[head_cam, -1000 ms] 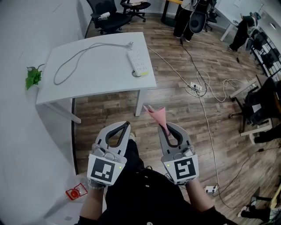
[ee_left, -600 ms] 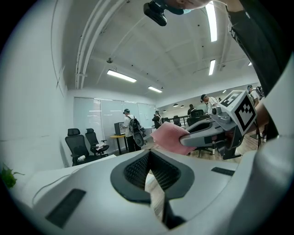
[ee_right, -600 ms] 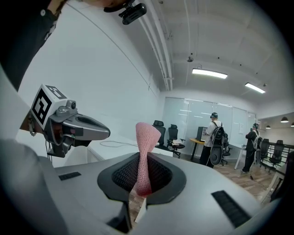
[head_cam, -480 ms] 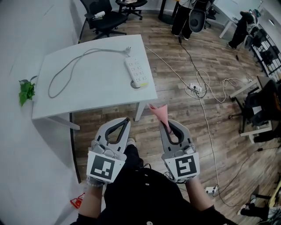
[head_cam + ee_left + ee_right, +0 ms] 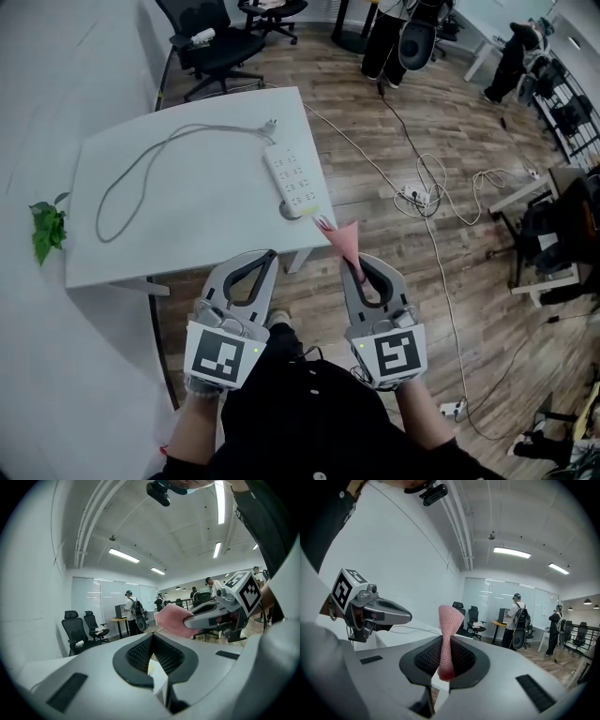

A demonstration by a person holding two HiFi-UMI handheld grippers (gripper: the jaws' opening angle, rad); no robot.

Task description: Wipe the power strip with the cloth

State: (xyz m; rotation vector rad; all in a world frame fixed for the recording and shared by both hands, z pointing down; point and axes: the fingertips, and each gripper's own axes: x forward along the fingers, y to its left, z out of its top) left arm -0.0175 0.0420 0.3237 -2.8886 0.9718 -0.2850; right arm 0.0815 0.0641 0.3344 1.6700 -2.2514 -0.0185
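Observation:
The white power strip (image 5: 293, 182) lies near the right edge of the white table (image 5: 187, 225), its grey cord (image 5: 141, 173) looping off to the left. Both grippers are held short of the table's front edge. My right gripper (image 5: 349, 262) is shut on a pink cloth (image 5: 337, 239), which stands up from the jaws (image 5: 449, 634) and reaches toward the table's front corner. My left gripper (image 5: 270, 255) is shut with nothing in it (image 5: 152, 637). In the left gripper view the right gripper (image 5: 220, 611) shows with the cloth (image 5: 171, 620).
A black office chair (image 5: 202, 42) stands behind the table. A green plant (image 5: 45, 230) hangs at the table's left end by the white wall. Cables and another power strip (image 5: 417, 192) lie on the wood floor at right. People stand at the back.
The table and power strip have come closer and lower in the head view. Both grippers keep their pose, and the cloth stays in the right one.

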